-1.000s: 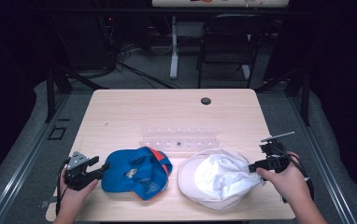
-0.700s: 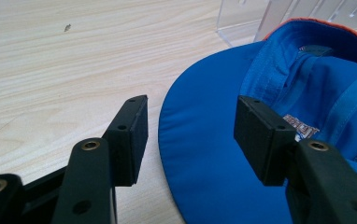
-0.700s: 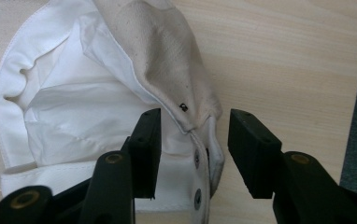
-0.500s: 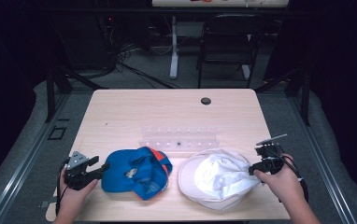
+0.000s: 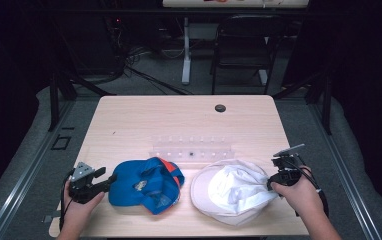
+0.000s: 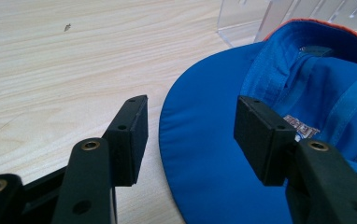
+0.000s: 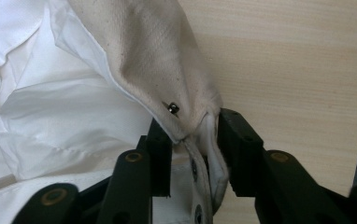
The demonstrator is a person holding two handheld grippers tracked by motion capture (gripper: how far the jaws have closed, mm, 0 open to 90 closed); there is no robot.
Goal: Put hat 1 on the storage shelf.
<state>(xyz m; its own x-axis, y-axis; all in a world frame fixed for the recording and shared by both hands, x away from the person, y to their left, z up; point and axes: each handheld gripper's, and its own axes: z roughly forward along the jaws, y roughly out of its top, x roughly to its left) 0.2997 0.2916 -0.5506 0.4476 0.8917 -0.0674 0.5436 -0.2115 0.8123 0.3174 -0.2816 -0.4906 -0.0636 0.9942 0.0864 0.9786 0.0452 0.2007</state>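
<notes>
Right gripper view: right tool (image 7: 193, 140) is just closing on the white cap (image 7: 144, 70) right of the blue cap (image 5: 146, 185); left tool (image 6: 188, 135) is gaping at its brim. Probably lifting next.

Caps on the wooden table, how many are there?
2. A blue fabric cap with an orange edge lies at front left, before the left gripper. A white fabric cap lies at front right, its edge pinched in the right gripper. None seems hidden.
</notes>
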